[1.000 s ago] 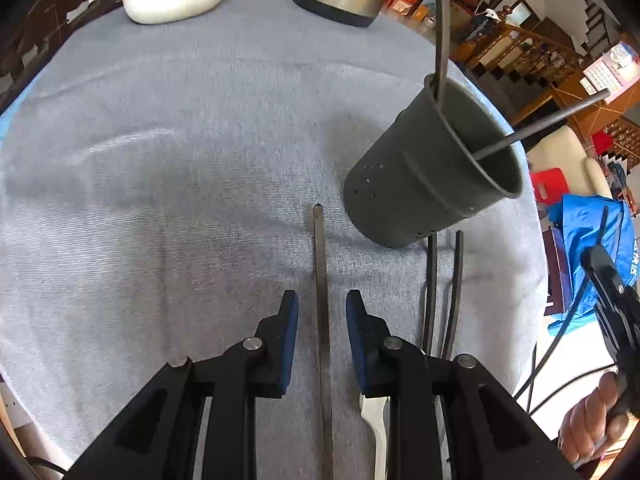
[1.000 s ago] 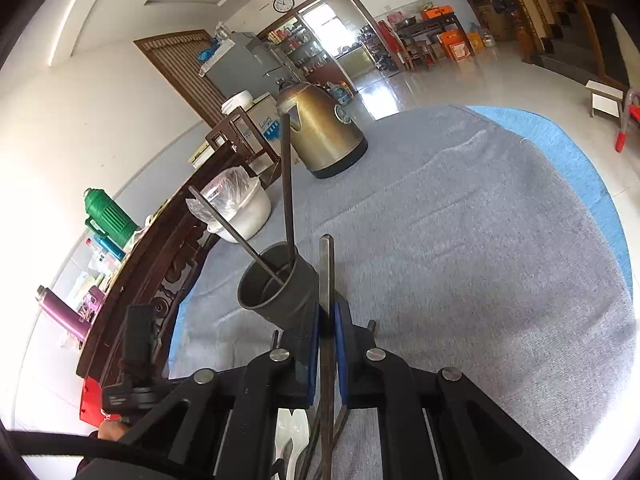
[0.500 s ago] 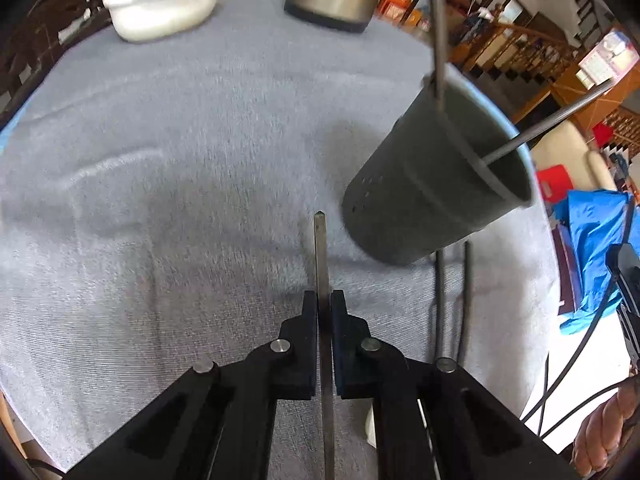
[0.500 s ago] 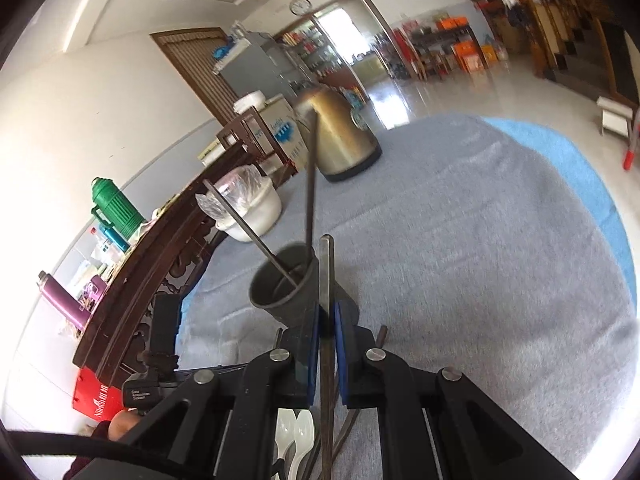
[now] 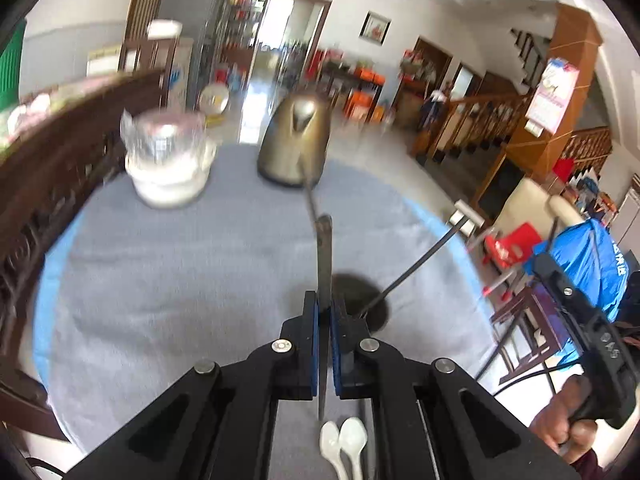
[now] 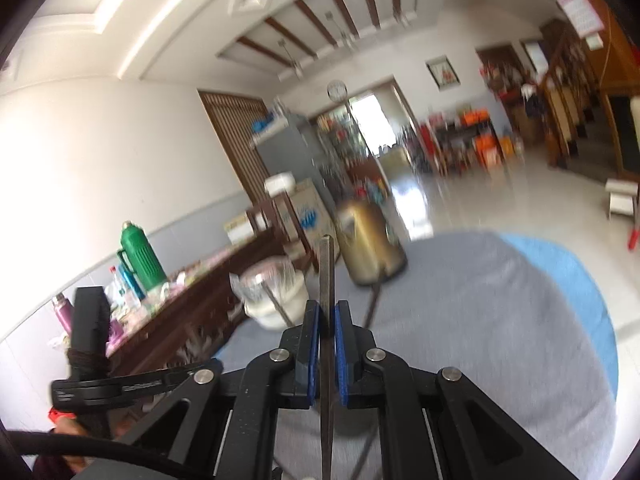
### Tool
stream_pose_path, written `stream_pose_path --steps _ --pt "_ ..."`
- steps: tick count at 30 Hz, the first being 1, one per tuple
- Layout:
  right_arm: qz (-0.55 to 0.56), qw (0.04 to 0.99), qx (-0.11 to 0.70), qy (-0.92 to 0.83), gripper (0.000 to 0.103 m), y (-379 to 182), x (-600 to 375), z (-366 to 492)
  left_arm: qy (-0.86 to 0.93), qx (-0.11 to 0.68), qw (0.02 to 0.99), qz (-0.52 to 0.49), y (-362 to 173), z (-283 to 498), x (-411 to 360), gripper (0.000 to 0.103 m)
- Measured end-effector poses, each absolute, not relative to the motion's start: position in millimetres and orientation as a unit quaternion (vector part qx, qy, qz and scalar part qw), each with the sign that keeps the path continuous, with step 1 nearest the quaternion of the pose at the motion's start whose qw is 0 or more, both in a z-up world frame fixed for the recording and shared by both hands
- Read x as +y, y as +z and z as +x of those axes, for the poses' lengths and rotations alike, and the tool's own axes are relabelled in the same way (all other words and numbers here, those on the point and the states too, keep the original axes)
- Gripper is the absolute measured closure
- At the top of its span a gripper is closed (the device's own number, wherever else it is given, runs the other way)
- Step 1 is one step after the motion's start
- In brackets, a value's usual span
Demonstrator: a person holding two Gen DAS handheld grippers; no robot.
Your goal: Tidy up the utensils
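Observation:
My left gripper [image 5: 324,312] is shut on a dark chopstick [image 5: 325,256], lifted off the table and pointing away from me. The dark utensil cup [image 5: 362,300] sits just behind its fingers, mostly hidden, with two dark sticks [image 5: 416,264] leaning out. Two white spoons [image 5: 344,440] lie on the cloth below the fingers. My right gripper [image 6: 327,316] is shut on another dark chopstick [image 6: 327,280], held high and tilted up. The cup is hidden in the right wrist view; only stick tips [image 6: 372,304] show.
A grey cloth [image 5: 180,272] covers the round table. A gold kettle [image 5: 298,140] and a white bowl with a plastic bag [image 5: 168,164] stand at the far side. A dark wooden cabinet [image 6: 192,320] runs along the left. The other hand's gripper [image 5: 592,340] is at right.
My left gripper closed on the chopstick lying on the cloth and lifted it, tilting up. My right gripper rose and tilted up with its chopstick, so the cup dropped from its view.

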State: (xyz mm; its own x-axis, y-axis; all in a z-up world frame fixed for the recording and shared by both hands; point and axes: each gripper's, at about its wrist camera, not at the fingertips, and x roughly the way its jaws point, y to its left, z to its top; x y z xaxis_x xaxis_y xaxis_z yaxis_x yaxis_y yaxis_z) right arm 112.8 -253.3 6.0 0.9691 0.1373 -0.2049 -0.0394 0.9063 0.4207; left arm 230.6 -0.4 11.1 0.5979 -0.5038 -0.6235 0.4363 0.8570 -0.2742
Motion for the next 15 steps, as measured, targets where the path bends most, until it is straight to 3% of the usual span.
stream_pose_path --steps 7,15 --pt "0.200 0.979 0.025 0.021 0.095 40.5 -247.7 113.7 -0.293 0.300 0.907 -0.036 63.6 226.2 -2.2 0.098" --pt "0.203 0.979 -0.027 -0.021 0.095 59.5 -240.0 139.4 -0.298 0.256 0.919 -0.023 103.7 233.7 -13.7 0.097"
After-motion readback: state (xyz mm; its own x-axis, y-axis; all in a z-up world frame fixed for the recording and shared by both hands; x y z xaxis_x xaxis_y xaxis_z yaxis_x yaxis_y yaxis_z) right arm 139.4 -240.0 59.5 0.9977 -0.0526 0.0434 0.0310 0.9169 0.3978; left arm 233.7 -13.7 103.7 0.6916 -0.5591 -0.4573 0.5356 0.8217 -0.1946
